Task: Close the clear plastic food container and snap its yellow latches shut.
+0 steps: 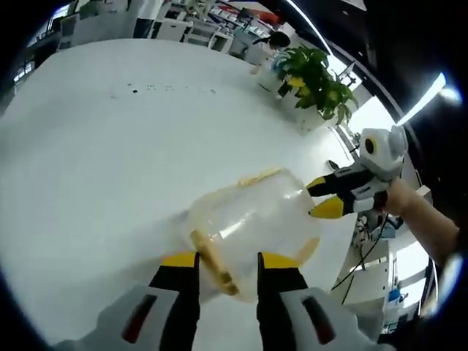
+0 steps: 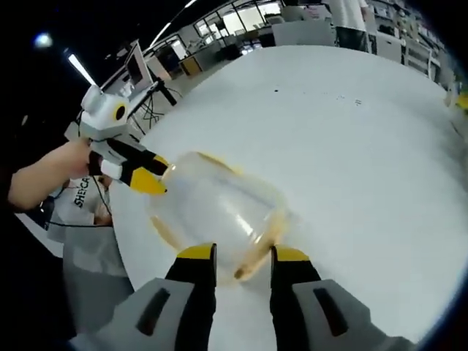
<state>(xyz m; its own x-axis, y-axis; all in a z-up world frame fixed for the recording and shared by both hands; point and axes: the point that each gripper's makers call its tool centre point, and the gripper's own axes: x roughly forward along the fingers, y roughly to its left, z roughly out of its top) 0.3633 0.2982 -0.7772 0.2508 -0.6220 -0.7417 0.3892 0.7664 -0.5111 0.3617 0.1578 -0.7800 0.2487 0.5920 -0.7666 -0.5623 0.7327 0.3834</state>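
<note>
The clear plastic food container point(image 1: 252, 216) lies on the white table point(image 1: 110, 161) with yellow latches along its rim. My left gripper point(image 1: 228, 265) is at its near end, jaws a little apart, and one yellow latch point(image 1: 213, 265) lies slanted between them without filling the gap. The right gripper point(image 1: 319, 198) reaches in from the right, its yellow tips slightly apart at the far end. In the right gripper view the container point(image 2: 219, 205) is seen from the other end. My right gripper point(image 2: 244, 256) straddles a latch point(image 2: 254, 259), and the left gripper point(image 2: 155, 174) touches the opposite rim.
A potted green plant point(image 1: 316, 80) stands near the table's far right edge. A person's hand point(image 1: 409, 208) holds the right gripper, and a forearm point(image 2: 40, 179) holds the left one. Office desks and cables point(image 2: 157, 95) lie beyond the table edge point(image 2: 121, 234).
</note>
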